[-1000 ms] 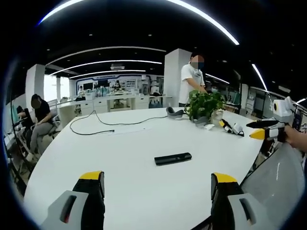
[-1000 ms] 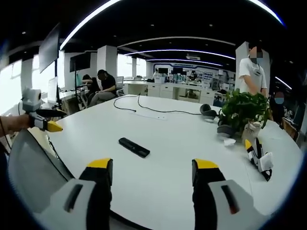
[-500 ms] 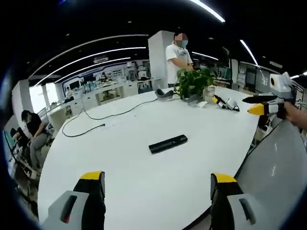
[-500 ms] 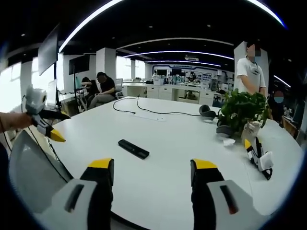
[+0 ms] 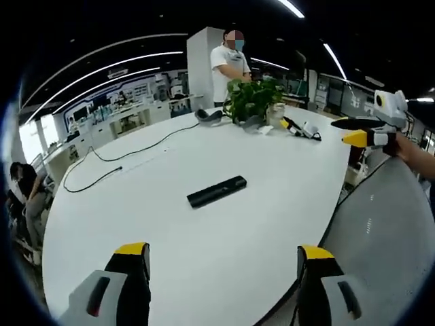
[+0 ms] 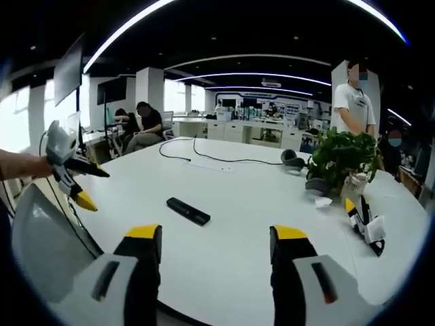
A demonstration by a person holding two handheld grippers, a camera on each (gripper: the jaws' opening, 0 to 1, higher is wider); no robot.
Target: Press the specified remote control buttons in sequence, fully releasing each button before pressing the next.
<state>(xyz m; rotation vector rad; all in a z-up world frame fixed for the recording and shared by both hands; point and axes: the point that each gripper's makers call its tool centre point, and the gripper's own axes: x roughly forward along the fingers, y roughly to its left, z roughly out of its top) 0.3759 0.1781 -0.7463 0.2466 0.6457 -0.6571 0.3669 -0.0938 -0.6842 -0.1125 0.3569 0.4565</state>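
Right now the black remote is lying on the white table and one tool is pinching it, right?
Not quite. The black remote does lie on the white table, but no tool is pinching it. In the left gripper view the left tool is open, well short of the remote, and the right tool is held off past the table's edge. The right gripper view agrees.

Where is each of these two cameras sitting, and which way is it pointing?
Left gripper view: rides the left gripper, looking along its open jaws across the white table at the black remote; the right gripper enters at right.
Right gripper view: rides the right gripper, jaws open, facing the same remote; the left gripper and a hand show at left.
Shared: table, remote, potted plant.
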